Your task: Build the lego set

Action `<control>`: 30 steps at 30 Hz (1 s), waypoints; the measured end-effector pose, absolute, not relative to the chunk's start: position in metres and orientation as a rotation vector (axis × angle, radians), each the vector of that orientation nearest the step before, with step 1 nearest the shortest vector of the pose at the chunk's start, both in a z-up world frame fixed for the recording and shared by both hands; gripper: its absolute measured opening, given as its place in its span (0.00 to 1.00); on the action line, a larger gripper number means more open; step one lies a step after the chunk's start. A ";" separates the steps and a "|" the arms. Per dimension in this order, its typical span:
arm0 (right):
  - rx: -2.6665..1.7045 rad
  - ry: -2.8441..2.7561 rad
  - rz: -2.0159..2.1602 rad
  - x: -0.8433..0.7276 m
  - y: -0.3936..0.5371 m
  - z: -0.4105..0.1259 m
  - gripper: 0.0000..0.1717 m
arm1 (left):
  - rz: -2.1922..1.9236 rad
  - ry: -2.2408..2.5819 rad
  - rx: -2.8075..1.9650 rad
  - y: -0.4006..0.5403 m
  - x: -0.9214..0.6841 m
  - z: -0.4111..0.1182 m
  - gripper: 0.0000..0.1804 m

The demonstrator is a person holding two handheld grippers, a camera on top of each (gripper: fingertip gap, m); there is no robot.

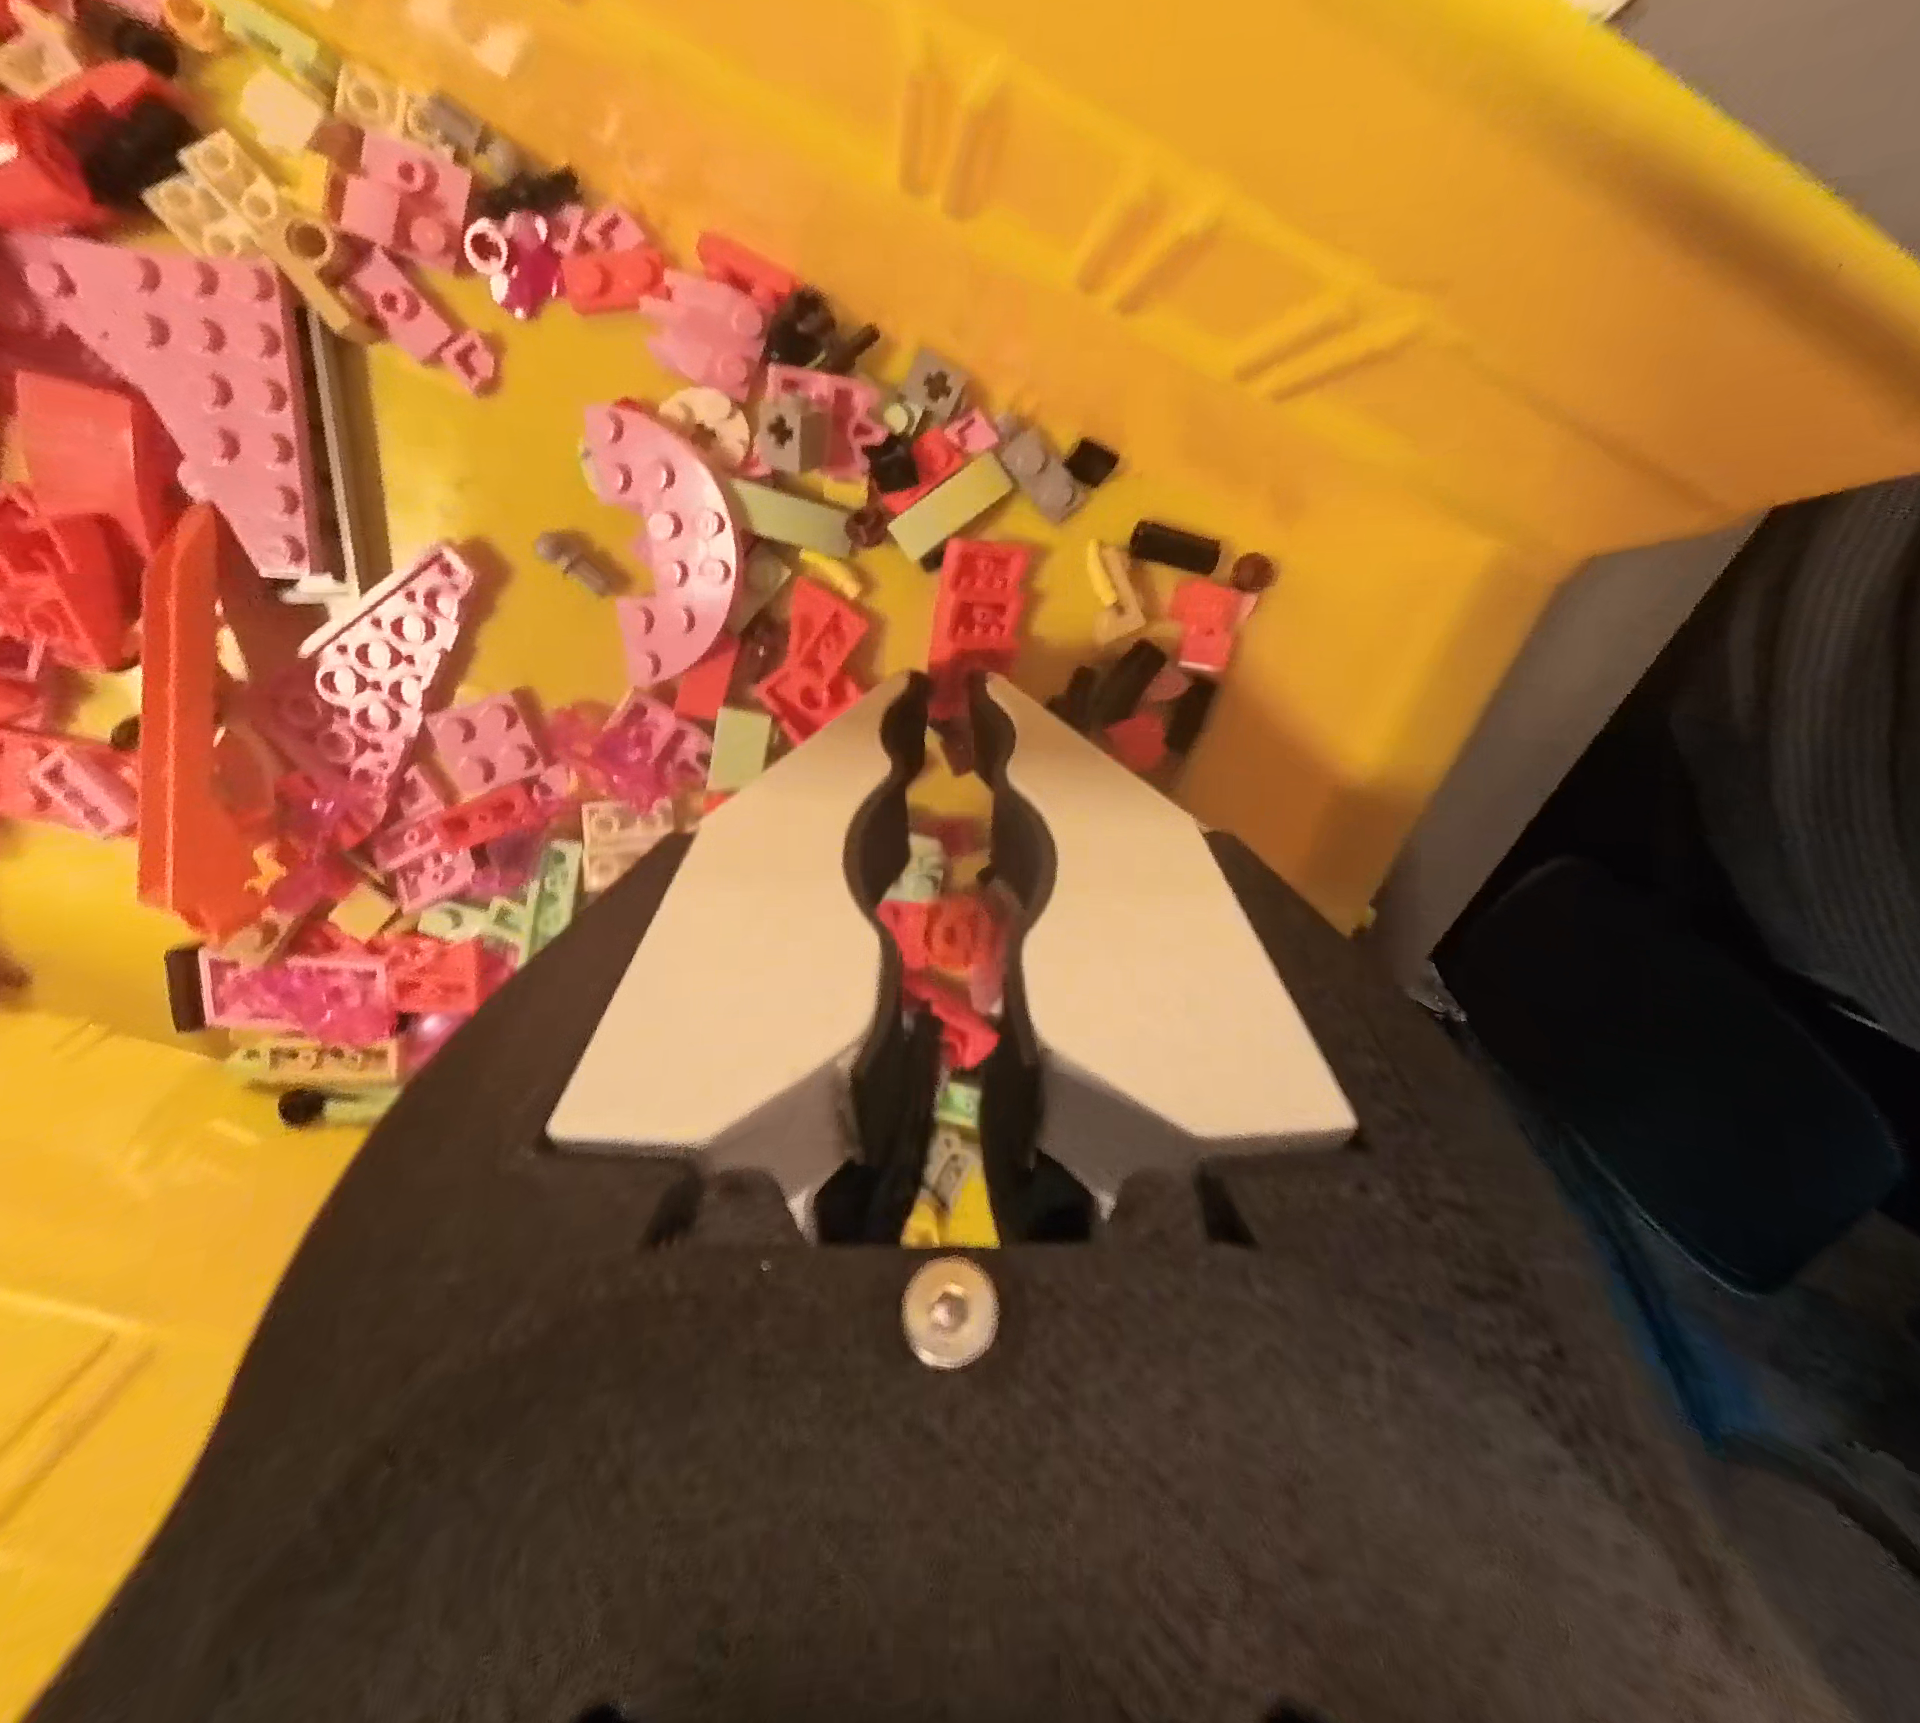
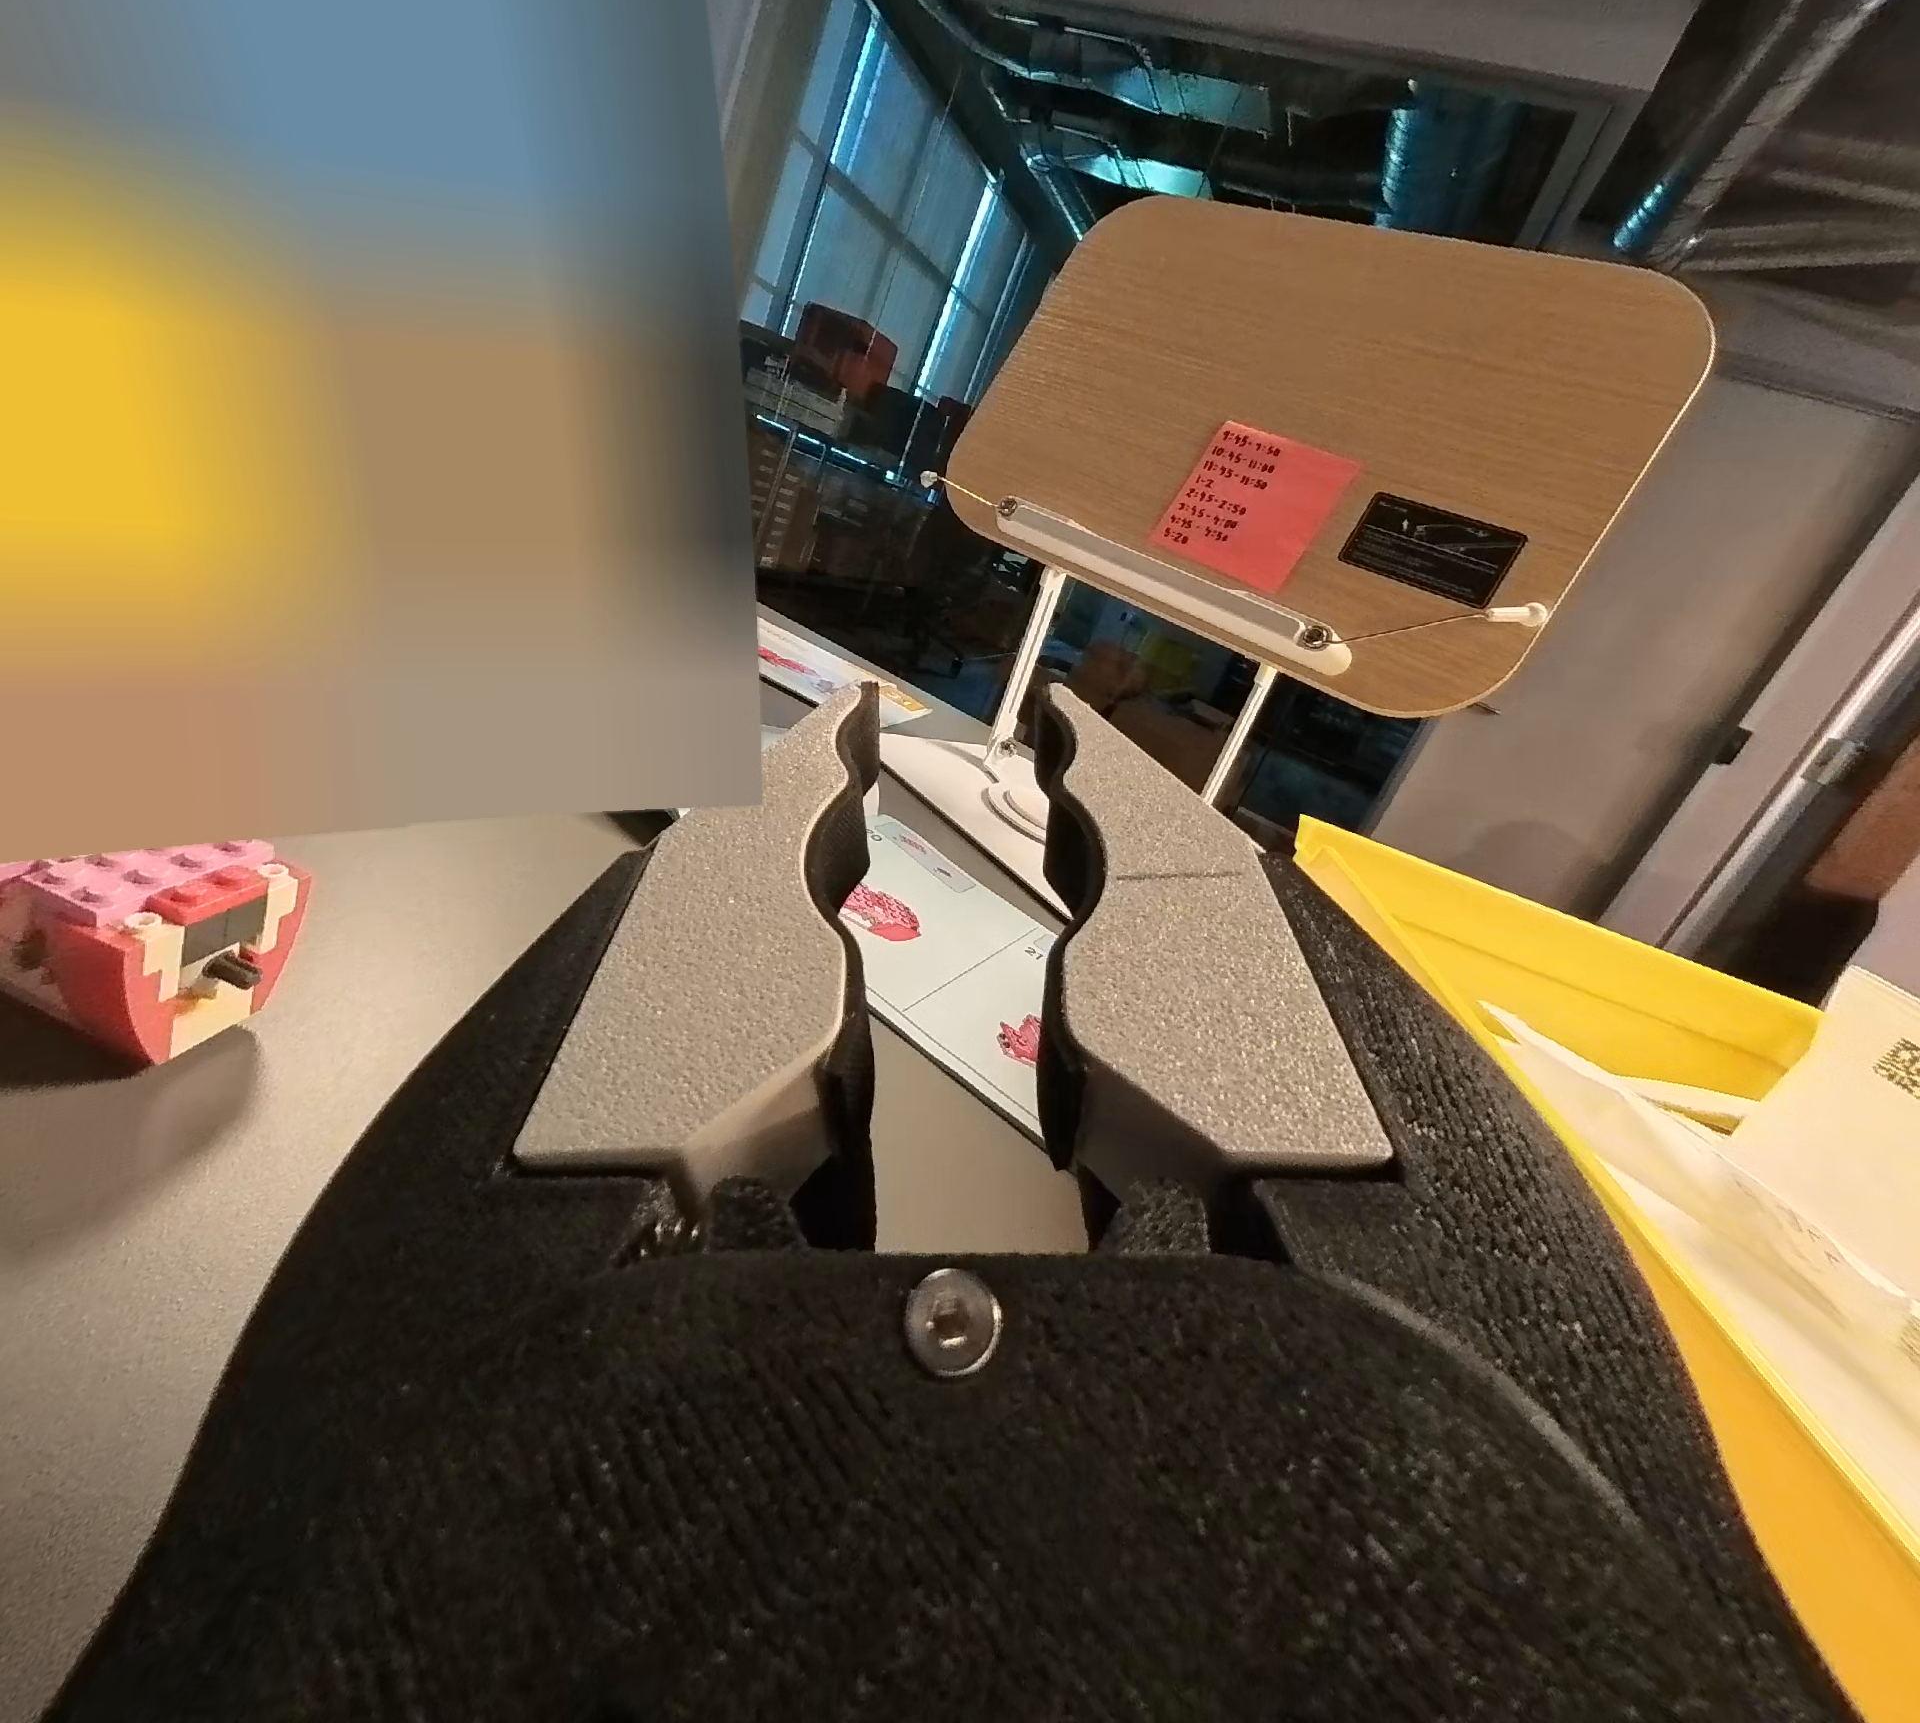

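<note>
Yellow bin (image 1: 1143, 115) w/ loose pink, red & black bricks (image 1: 665, 530). On grey counter (image 2: 260, 1258): part-built pink/red brick model (image 2: 156, 946), instruction sheet (image 2: 956, 967), wooden book stand (image 2: 1351, 385) w/ pink sticky note (image 2: 1252, 501) & black label (image 2: 1432, 547).

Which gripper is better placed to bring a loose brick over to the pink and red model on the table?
Left, probably. The left gripper is inside the yellow bin, its fingers closed on a small dark red piece. The right gripper is open, holding nothing, above the instruction sheet, with the model off to its left.
</note>
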State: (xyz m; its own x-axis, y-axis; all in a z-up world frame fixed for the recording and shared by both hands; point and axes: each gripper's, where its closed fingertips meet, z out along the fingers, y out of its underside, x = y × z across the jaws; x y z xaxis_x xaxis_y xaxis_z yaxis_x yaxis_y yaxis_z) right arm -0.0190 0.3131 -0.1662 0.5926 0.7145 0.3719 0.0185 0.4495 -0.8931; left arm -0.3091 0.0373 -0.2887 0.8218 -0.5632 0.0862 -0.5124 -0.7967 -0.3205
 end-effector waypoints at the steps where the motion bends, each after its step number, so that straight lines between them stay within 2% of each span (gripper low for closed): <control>1: -1.028 -0.847 0.501 -0.019 0.313 -0.166 0.16 | -0.232 0.800 -2.744 0.035 -0.313 -0.289 0.04; 5: -1.029 -0.847 0.502 -0.019 0.313 -0.166 0.16 | -0.217 0.726 -2.825 0.023 -0.321 -0.288 0.04; 8: -1.028 -0.849 0.502 -0.019 0.313 -0.166 0.16 | -0.477 0.704 -2.826 0.011 -0.300 -0.283 0.06; 12: -1.028 -0.850 0.502 -0.019 0.313 -0.166 0.16 | -0.430 0.627 -2.714 0.033 -0.300 -0.278 0.18; 20: -1.031 -0.848 0.503 -0.019 0.314 -0.167 0.16 | -0.356 0.747 -2.619 0.046 -0.285 -0.285 0.11; 30: -1.033 -0.849 0.500 -0.020 0.314 -0.168 0.16 | -0.407 0.834 -2.605 0.048 -0.276 -0.292 0.10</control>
